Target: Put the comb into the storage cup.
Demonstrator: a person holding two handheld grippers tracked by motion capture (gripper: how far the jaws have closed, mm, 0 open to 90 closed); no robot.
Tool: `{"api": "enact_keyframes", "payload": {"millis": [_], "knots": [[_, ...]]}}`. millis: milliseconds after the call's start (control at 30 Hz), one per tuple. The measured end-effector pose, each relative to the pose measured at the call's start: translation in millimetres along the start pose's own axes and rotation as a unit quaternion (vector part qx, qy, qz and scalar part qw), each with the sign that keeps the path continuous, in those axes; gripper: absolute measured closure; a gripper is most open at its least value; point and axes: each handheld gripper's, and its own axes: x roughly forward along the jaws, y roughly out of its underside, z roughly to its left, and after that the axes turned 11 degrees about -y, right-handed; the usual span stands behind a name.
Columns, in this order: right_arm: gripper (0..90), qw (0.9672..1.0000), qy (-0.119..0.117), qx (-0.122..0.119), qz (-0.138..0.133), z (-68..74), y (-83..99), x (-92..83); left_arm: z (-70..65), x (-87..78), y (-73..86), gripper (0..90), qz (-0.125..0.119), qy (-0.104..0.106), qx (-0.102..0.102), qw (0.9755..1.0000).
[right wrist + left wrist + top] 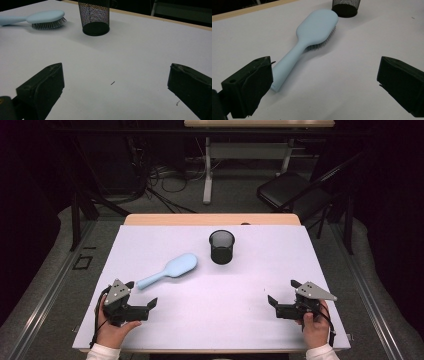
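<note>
A light blue hairbrush (172,268) lies bristles down on the white table (215,320), its handle pointing toward the near left. A black mesh cup (221,246) stands upright just right of the brush head. My left gripper (141,293) rests at the near left, open and holding nothing, with the handle end just ahead of its jaws. In the left gripper view the hairbrush (312,32) lies in front of the left gripper (324,82), its handle tip beside the left jaw, and the cup (345,7) stands beyond. My right gripper (283,291) rests open at the near right, far from both objects.
The right gripper view has the hairbrush (45,17) and mesh cup (95,17) far ahead of the right gripper (115,92). Bare white surface lies between the two grippers. A folding chair (292,192) and a desk frame (207,175) stand on the floor beyond the table.
</note>
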Motion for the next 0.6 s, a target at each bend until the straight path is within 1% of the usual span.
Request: {"api": "enact_keyframes", "payload": {"millis": [67,100,133,200,300,367,400,467,500,533,567,600], "knots": [[0.4,1.0000,0.001,-0.001,0.001,0.8,0.4,0.4,0.7,2.8,0.3,0.3,0.014,-0.003,-0.001,0.9999],[0.4,1.0000,0.001,-0.002,0.002,0.9,0.5,0.3,1.2,3.9,0.4,0.3,0.020,-0.002,-0.005,0.9998],[0.4,1.0000,0.001,-0.002,0.002,0.9,0.5,0.3,1.2,3.9,0.4,0.3,0.020,-0.002,-0.005,0.9998],[0.4,1.0000,0.001,-0.002,0.002,1.5,0.7,0.0,2.5,6.1,0.8,0.3,0.031,0.002,-0.008,0.9995],[0.4,1.0000,0.001,-0.001,0.003,1.0,1.3,-0.1,4.7,9.2,0.9,0.3,0.048,-0.001,-0.008,0.9988],[0.5,1.0000,0.000,0.000,0.004,0.8,1.3,-0.3,5.2,9.9,1.1,0.2,0.051,-0.002,-0.008,0.9987],[0.5,1.0000,0.000,0.000,0.005,0.4,1.4,-0.4,6.0,10.3,1.2,0.3,0.054,-0.003,-0.006,0.9985],[0.5,1.0000,-0.001,0.003,0.006,0.4,1.6,-0.1,6.6,11.5,1.9,0.3,0.060,-0.007,-0.009,0.9981],[0.6,1.0000,-0.001,0.003,0.006,0.3,1.7,0.3,7.8,12.4,2.5,0.3,0.068,-0.014,-0.006,0.9976],[0.6,1.0000,-0.001,0.003,0.006,0.3,1.7,0.3,7.8,12.4,2.5,0.3,0.068,-0.014,-0.006,0.9976],[0.6,1.0000,-0.003,0.003,0.009,0.4,1.9,1.1,8.4,12.9,2.9,0.3,0.073,-0.019,-0.004,0.9972],[0.6,1.0000,-0.003,0.003,0.009,0.4,1.9,1.1,8.5,13.1,3.0,0.3,0.076,-0.022,-0.006,0.9969]]}}
